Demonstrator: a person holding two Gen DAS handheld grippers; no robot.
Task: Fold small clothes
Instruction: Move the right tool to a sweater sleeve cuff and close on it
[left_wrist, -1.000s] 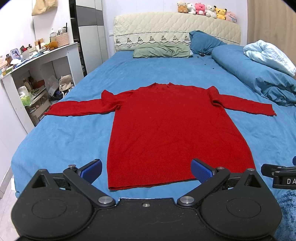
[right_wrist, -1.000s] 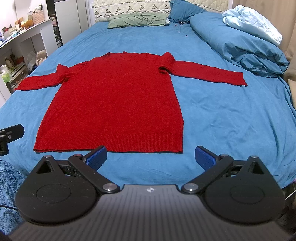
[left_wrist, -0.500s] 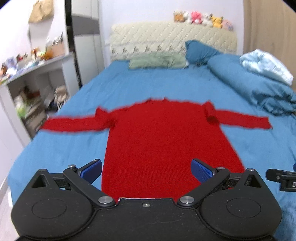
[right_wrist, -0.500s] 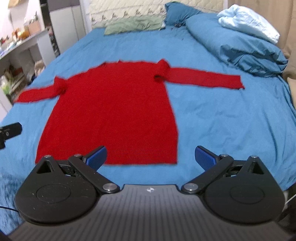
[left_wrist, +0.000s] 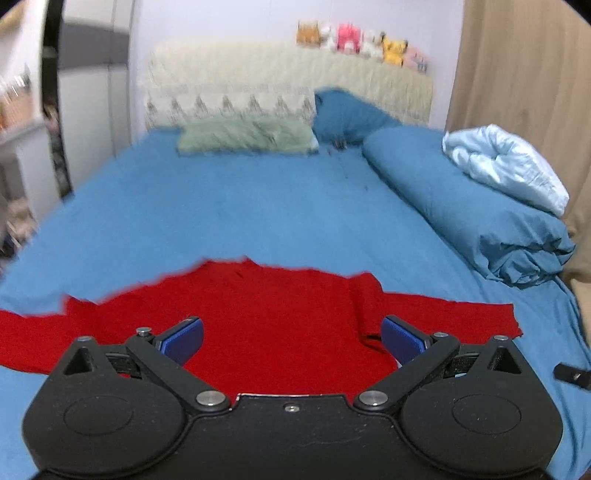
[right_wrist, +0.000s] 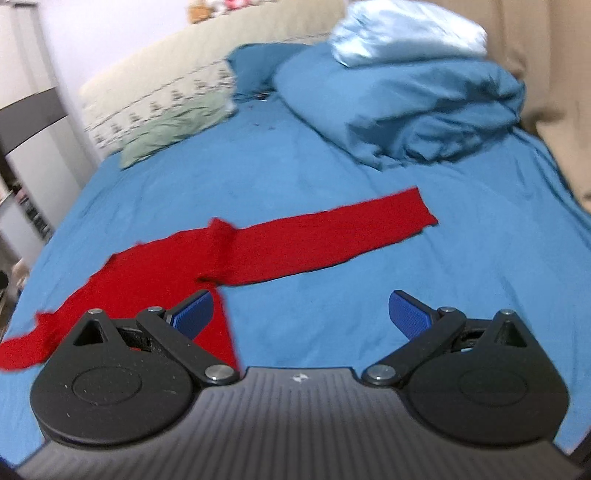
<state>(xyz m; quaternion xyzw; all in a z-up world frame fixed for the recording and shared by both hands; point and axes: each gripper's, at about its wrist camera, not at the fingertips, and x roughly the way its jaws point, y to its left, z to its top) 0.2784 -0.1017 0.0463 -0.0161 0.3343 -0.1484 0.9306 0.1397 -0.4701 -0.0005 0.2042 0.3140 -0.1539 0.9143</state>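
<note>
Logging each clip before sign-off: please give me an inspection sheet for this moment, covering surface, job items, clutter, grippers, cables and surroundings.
Surface: bed with blue sheet, slightly wrinkled.
Job's things: red sweater lying flat, unfolded; its sleeve stretched out sideways.
Clutter: green pillow, rolled blue duvet, light blue blanket on top.
Grippers: left gripper open above the sweater body; right gripper open over the sheet near the sleeve; neither holds anything.
Cables: nothing seen.
Surroundings: padded headboard with plush toys, beige curtain; view is motion-blurred.
</note>
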